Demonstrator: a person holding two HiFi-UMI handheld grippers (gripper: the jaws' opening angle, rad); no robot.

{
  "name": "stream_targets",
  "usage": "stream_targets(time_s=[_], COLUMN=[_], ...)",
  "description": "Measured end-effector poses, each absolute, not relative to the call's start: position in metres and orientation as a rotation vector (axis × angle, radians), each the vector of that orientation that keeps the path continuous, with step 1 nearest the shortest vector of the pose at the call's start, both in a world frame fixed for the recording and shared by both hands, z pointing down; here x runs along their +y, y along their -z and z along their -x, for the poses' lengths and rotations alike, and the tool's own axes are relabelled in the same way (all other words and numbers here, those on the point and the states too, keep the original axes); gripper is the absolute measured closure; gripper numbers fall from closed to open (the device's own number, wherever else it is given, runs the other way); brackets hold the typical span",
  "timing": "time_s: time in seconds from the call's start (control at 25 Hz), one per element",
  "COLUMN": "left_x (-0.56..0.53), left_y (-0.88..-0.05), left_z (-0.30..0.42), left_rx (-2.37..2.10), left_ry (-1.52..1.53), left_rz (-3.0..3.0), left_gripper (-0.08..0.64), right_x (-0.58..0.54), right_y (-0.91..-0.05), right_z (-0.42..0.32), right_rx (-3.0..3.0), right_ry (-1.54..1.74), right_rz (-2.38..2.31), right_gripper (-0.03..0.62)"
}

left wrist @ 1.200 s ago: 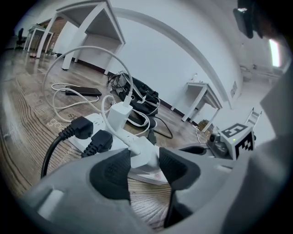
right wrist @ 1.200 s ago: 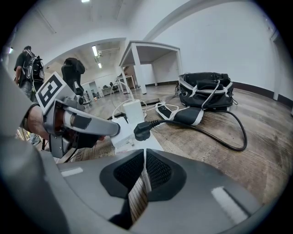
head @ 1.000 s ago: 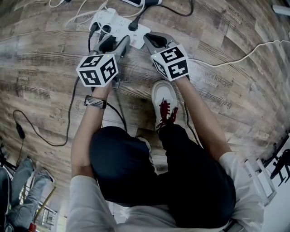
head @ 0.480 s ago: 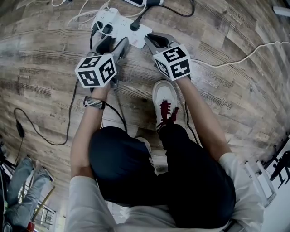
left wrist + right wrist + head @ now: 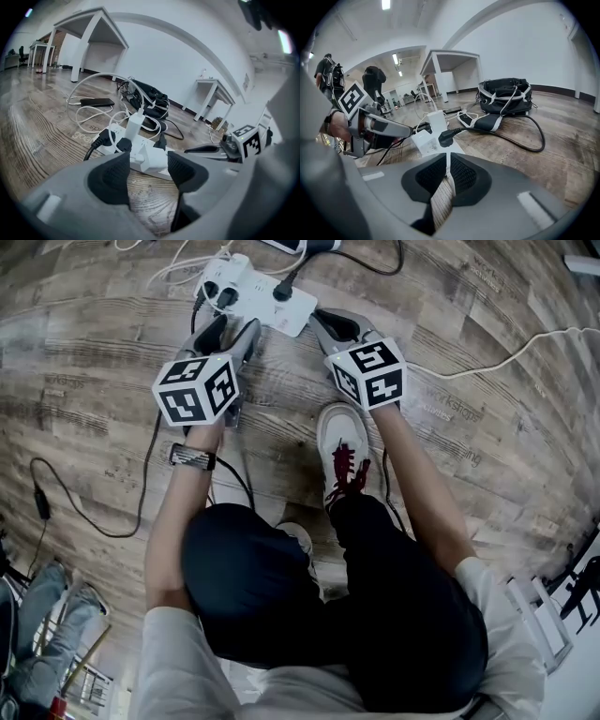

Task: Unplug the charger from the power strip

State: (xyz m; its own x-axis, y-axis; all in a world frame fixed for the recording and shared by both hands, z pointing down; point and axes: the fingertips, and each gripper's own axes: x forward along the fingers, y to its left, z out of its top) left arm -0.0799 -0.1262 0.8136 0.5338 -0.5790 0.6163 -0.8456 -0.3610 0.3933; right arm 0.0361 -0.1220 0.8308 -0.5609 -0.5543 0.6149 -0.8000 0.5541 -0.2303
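Two grippers point down at the wooden floor [image 5: 94,381]. The left gripper [image 5: 147,169] is released, its jaws wide apart with only bare floor between the pads. Just ahead of its tips lies the white power strip [image 5: 152,159]. The white charger [image 5: 134,125] stands upright on the strip, farther off, past a black plug [image 5: 107,138]. The right gripper [image 5: 446,176] is clenched on nothing, with the strip's end just ahead, slightly to its left.

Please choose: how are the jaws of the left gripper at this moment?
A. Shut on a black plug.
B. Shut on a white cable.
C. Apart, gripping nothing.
C: the left gripper has its jaws wide apart, with the power strip lying beyond them.
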Motion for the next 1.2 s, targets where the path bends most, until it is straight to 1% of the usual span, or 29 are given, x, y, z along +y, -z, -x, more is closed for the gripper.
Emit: stream_targets(time_s=[0.12, 0.32, 0.44, 0.52, 0.92, 1.2], left_x=[-0.129, -0.128, -0.127, -0.128, -0.115, -0.135], left_y=[-0.803, -0.787, -0.771, -0.76, -0.729, -0.679], left_z=[0.085, 0.081, 0.077, 0.081, 0.102, 0.104], left_rx=[-1.193, -1.243, -1.271, -1.306, -1.351, -1.412], left_ry=[-0.501, -0.58, -0.626, -0.639, -0.686, -0.715], left_rz=[-2.113, -2.206, -2.277, -2.306, -2.35, -2.445], left_gripper=[0.314, 0.407, 0.478, 0.557, 0.557, 0.557], right_x=[-0.122, -0.124, -0.125, -0.126, -0.13, -0.154], right_y=[-0.821, -0.793, -0.776, -0.768, -0.715, -0.651], right_z=[-0.04, -0.047, -0.056, -0.056, -0.057, -0.072], right_rx=[-2.321, -2.354, -2.364, -2.37, -2.401, -2.427], right_ry=[-0.676, -0.615, -0.599, -0.595, -0.48, -0.353], right_rz=[-1.121, -1.175, -1.228, -1.246, -1.283, -1.333], right_gripper=[0.566, 0.575, 0.581, 0.586, 0.589, 0.589])
